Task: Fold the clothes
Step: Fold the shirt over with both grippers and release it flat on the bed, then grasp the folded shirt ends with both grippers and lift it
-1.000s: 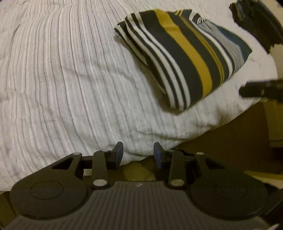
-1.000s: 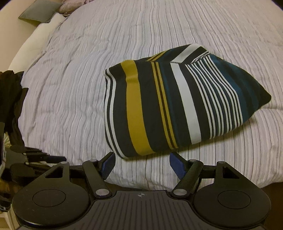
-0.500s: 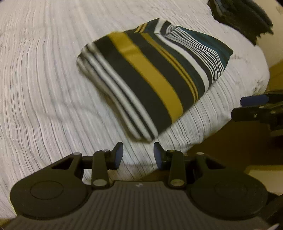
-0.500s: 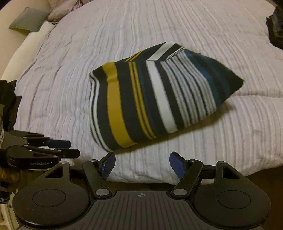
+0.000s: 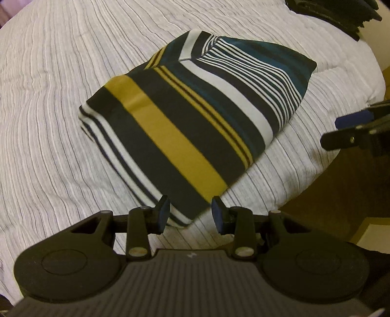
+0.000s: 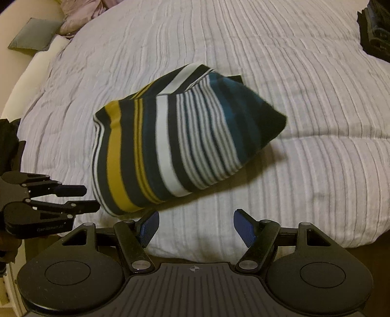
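Neatly folded striped knit garment (image 5: 195, 122), ribbed white bedspread (image 5: 48, 97), soft, rumpled

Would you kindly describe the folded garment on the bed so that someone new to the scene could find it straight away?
Start from the bed's pale, finely striped quilt, which fills most of both views. Near its front edge lies the folded striped garment, a compact bundle just ahead of the open left gripper. Its bold mustard, white, teal and black bands set it apart from the plain dark clothes at the quilt's far corner.
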`<state>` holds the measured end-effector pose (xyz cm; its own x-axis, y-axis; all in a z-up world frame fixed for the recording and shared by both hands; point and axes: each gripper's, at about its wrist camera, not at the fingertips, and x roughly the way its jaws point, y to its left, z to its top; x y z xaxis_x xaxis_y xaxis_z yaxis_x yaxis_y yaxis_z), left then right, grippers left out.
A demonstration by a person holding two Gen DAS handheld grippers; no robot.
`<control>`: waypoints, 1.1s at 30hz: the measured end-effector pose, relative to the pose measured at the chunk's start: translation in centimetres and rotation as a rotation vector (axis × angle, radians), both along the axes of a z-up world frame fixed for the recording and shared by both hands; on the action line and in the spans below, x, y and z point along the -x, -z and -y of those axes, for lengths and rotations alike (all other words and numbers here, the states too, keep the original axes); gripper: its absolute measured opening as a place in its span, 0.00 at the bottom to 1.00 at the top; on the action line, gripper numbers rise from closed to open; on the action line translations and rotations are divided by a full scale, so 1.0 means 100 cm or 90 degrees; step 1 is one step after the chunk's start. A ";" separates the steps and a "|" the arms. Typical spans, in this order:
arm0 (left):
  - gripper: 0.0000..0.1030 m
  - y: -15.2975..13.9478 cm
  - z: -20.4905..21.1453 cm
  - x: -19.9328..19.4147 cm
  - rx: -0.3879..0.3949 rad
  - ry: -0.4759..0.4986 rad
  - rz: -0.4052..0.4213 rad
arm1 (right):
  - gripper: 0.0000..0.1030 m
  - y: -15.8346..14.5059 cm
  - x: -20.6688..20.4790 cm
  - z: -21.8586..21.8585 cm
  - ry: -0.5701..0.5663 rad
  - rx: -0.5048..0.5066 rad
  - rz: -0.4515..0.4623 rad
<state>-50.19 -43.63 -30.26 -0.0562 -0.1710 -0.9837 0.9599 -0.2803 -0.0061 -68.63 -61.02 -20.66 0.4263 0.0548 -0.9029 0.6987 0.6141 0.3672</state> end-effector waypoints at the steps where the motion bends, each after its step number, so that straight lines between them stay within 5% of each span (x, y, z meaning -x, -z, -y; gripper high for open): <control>1: 0.31 0.000 0.001 0.003 -0.002 0.002 0.003 | 0.69 0.001 0.001 0.004 0.000 -0.001 0.001; 10: 0.34 0.009 -0.001 0.019 0.025 0.039 0.039 | 0.69 0.002 0.005 0.022 -0.035 0.017 0.015; 12: 0.56 0.010 -0.012 0.023 0.070 0.072 0.061 | 0.69 -0.001 0.001 0.018 -0.087 0.047 0.020; 16: 0.66 0.026 -0.050 0.037 0.163 0.179 0.150 | 0.73 -0.009 -0.016 -0.005 -0.283 0.177 0.010; 17: 0.66 0.032 -0.058 0.042 0.174 0.210 0.173 | 0.89 -0.009 -0.019 -0.012 -0.334 0.213 0.004; 19: 0.66 0.048 -0.072 0.053 0.195 0.271 0.213 | 0.99 -0.005 -0.023 -0.027 -0.429 0.293 0.003; 24: 0.78 0.085 -0.093 0.078 0.253 0.388 0.312 | 0.99 0.022 -0.028 -0.060 -0.657 0.460 0.000; 28: 0.84 0.104 -0.093 0.081 0.285 0.412 0.354 | 0.99 0.055 -0.028 -0.083 -0.823 0.569 -0.008; 33: 0.84 0.106 -0.086 0.073 0.302 0.383 0.344 | 0.99 0.093 -0.032 -0.089 -0.920 0.650 -0.011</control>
<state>-57.46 -35.00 -40.81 0.1788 -0.6523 -0.7366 0.4914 -0.5894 0.6412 -65.46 -52.08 -29.92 0.5424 -0.1914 -0.8180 -0.5590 0.6447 -0.5215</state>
